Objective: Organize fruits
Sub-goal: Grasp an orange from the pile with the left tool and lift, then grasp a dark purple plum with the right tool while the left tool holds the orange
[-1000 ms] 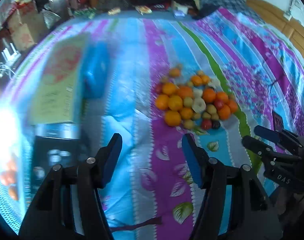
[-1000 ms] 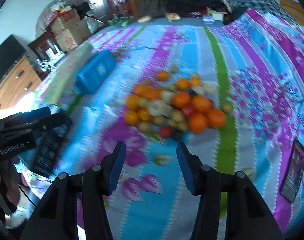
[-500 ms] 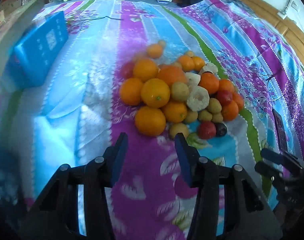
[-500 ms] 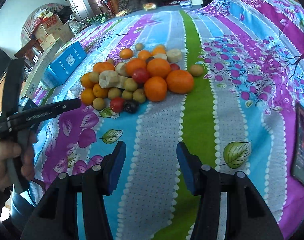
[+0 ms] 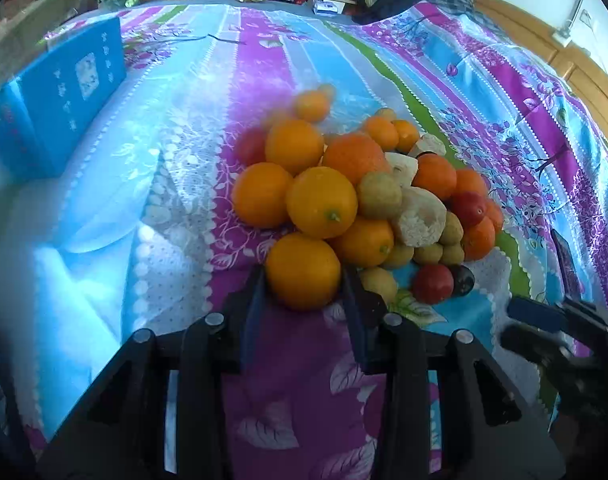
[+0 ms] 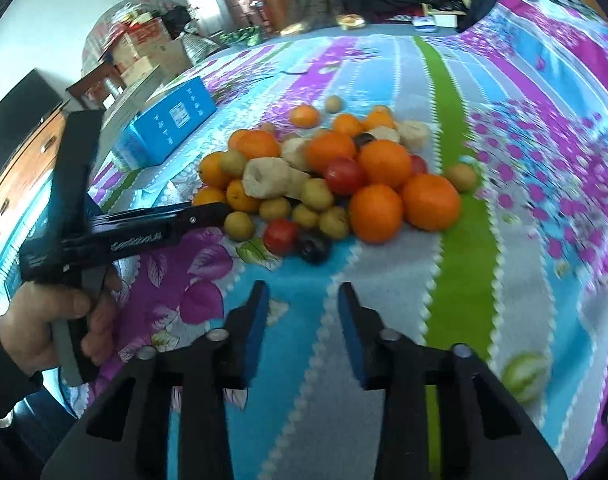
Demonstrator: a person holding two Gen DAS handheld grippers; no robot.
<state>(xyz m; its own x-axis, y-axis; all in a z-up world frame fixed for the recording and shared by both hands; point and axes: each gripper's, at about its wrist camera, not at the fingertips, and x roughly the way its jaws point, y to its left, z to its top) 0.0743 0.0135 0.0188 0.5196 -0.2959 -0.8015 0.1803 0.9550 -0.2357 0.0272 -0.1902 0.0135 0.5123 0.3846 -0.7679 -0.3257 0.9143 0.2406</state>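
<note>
1. The left gripper (image 5: pixel 304 292) is closing its jaws around the nearest orange (image 5: pixel 303 270), the front fruit of the pile. Both blue pads are sitting at the orange's flanks and appear to be touching its skin.

2. That orange is lying straight ahead between the fingers, at the near edge of the fruit pile (image 6: pixel 327 176) on the striped bedspread (image 5: pixel 296 392). Being round, it is offering no long axis to line up with, so the pinch across its middle looks sound.

3. Its far side is resting against two other oranges, so a lift up and toward the camera is likely to free it most cleanly; dragging sideways risks rolling the neighbours.

4. The right gripper (image 6: pixel 304 320) is also narrowing its jaws, but nothing is lying between them, only bedspread. It is hovering short of the pile, with a dark plum (image 6: pixel 312 248) and a red tomato (image 6: pixel 280 236) just beyond its tips.

5. The left hand is plainly the nearer one. A blue box (image 5: pixel 60 96) is lying well apart to the left, possibly a sorting spot.
</note>
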